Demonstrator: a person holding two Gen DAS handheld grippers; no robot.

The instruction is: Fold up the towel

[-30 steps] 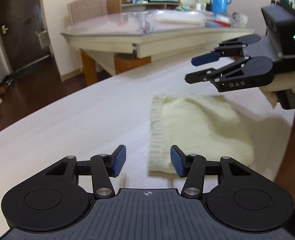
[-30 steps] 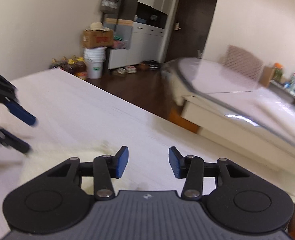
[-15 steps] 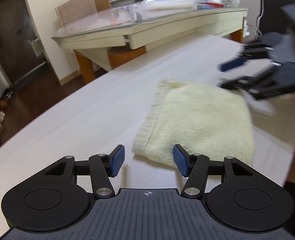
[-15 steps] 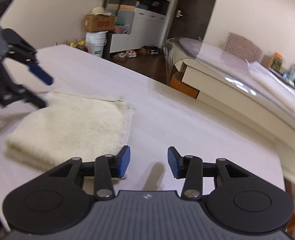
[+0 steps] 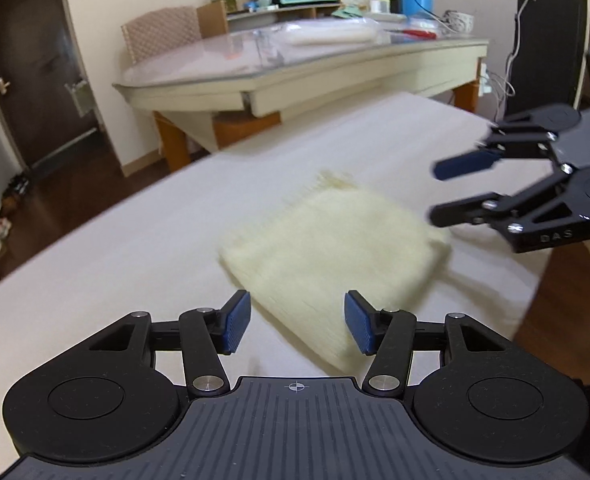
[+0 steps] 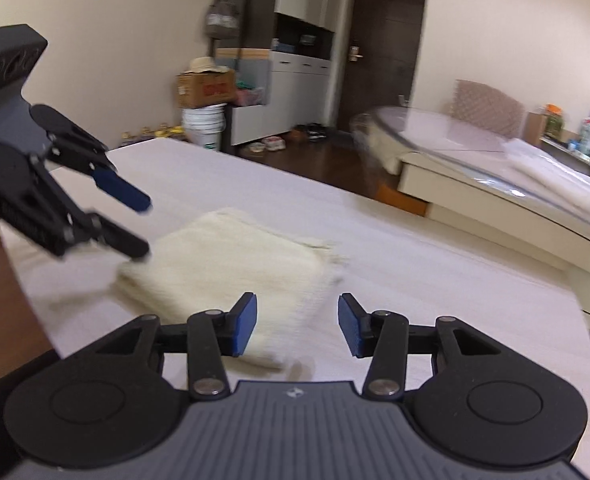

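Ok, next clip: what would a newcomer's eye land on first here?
Probably the pale yellow fluffy towel, lying folded in a thick rectangle on the white tabletop. Next, the two black tongs with blue pads: the left tongs closing slightly over its near corner without touching, the right tongs opening beside its far edge, neither gripping it.

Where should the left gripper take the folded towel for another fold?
Probably the near corner of the towel, just ahead of the left gripper, coming in low from that side. The layered edges stand proud of the white table there, and the closing jaws hold nothing.
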